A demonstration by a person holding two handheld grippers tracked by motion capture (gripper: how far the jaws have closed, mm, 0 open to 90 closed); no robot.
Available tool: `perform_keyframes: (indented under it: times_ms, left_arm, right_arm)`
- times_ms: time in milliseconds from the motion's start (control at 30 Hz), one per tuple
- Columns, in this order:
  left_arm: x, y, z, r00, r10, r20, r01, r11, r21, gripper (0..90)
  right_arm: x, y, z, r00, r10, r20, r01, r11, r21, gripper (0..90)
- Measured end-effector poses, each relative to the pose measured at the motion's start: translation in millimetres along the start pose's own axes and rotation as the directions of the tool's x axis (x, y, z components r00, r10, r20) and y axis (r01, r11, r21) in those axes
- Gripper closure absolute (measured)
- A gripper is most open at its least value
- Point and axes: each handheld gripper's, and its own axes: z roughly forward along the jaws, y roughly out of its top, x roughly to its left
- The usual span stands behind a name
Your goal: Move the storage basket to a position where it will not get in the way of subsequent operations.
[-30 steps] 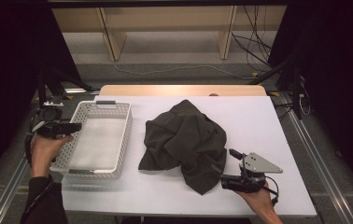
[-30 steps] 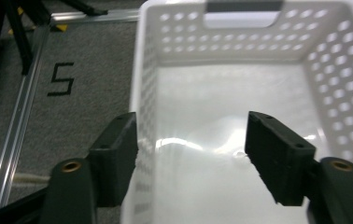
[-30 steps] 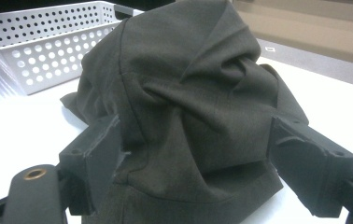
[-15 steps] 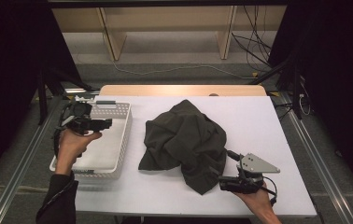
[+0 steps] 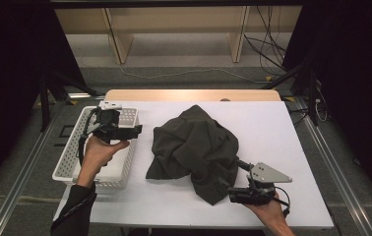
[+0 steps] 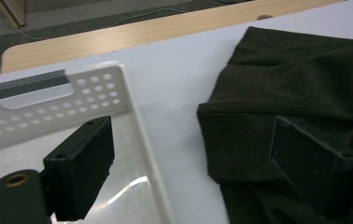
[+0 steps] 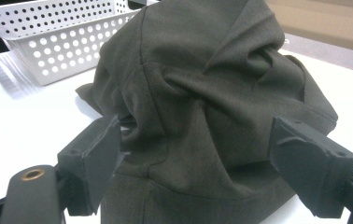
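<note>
Dark cloth [image 5: 194, 147] between wide-open right gripper [image 7: 202, 163] jaws

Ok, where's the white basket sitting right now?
In the high view the white basket sits at the table's left edge, left of the crumpled dark cloth and apart from it, with the left tongs above its right rim.

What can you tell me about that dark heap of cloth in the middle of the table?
The dark olive-grey crumpled cloth garment lies bunched in a heap on the white table top, full of soft folds, with seams showing. It looks like a matte woven fabric. It sits just right of the white perforated plastic basket, apart from it. The right tongs stand open around its near edge; whether they touch it is unclear.
</note>
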Motion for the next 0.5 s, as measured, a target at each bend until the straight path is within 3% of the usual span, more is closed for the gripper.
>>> perform_keyframes:
  times_ms: [400,500]
  left_arm:
    - [-43.0,-3.1,10.6,0.9937,0.098,0.053,-0.099,0.9949,0.019,12.8]
    - [-51.9,-5.2,12.8,0.9917,0.092,0.089,-0.094,0.9955,0.014,12.8]
  right_arm:
    - [1.3,-0.5,1.8,1.0000,0.003,-0.004,-0.003,1.000,0.020,18.7]
    - [1.7,-0.7,2.4,1.0000,0.005,-0.007,-0.005,1.000,0.025,18.4]
